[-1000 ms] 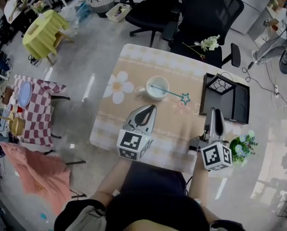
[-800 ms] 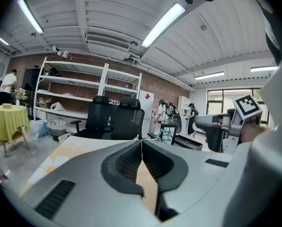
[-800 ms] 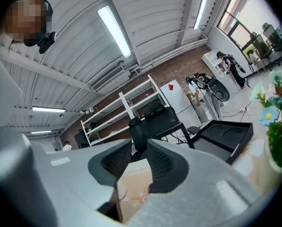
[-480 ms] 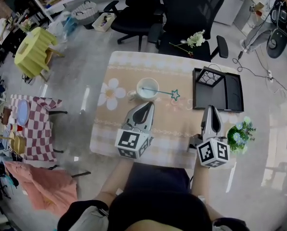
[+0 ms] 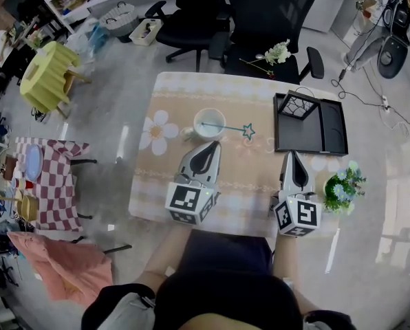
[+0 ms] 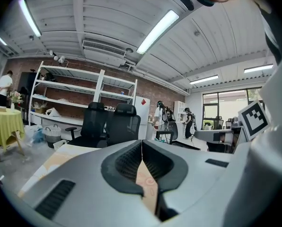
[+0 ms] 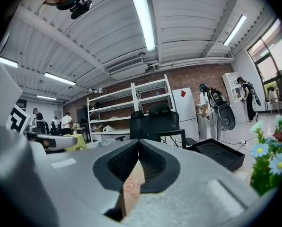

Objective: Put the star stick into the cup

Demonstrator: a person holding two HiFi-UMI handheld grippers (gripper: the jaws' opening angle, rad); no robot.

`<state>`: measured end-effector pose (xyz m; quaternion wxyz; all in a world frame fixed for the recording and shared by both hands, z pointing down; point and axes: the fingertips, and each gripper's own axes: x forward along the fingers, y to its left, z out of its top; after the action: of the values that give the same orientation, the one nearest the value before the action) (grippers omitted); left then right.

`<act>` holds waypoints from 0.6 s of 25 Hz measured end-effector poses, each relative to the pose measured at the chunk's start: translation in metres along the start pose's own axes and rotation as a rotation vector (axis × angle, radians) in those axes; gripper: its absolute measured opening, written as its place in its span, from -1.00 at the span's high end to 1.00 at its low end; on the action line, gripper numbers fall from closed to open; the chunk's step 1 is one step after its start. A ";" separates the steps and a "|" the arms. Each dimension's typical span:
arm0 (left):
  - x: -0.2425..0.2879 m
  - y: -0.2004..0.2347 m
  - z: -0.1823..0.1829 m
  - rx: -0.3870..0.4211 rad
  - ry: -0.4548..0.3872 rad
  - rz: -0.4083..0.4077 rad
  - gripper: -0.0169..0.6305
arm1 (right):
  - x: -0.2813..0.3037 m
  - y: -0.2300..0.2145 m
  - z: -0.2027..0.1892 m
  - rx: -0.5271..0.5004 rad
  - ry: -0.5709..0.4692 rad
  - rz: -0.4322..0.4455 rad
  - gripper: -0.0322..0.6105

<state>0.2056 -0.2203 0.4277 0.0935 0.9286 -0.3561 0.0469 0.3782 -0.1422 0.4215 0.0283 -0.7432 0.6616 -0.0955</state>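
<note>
The right hand-held gripper (image 5: 292,157), its jaws just closing on nothing, is being held pressed together, the left hand-held gripper (image 5: 211,146) likewise. The star stick (image 5: 227,127) is resting in the cup (image 5: 195,124); placement is being judged complete.

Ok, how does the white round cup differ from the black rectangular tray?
The white round cup is small and mid-table; the black rectangular tray is much larger, at the table's right edge. The cup holds the teal star stick, star poking past its rim; the tray holds a black framed panel. Both rest on the beige patterned table.
</note>
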 end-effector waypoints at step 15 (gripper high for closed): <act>-0.002 0.002 -0.005 0.015 0.012 0.015 0.91 | 0.001 0.007 -0.003 -0.068 0.029 0.019 0.89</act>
<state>0.2031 -0.2193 0.4330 0.0884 0.9263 -0.3620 0.0559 0.3707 -0.1443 0.4230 -0.0058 -0.7360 0.6718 -0.0834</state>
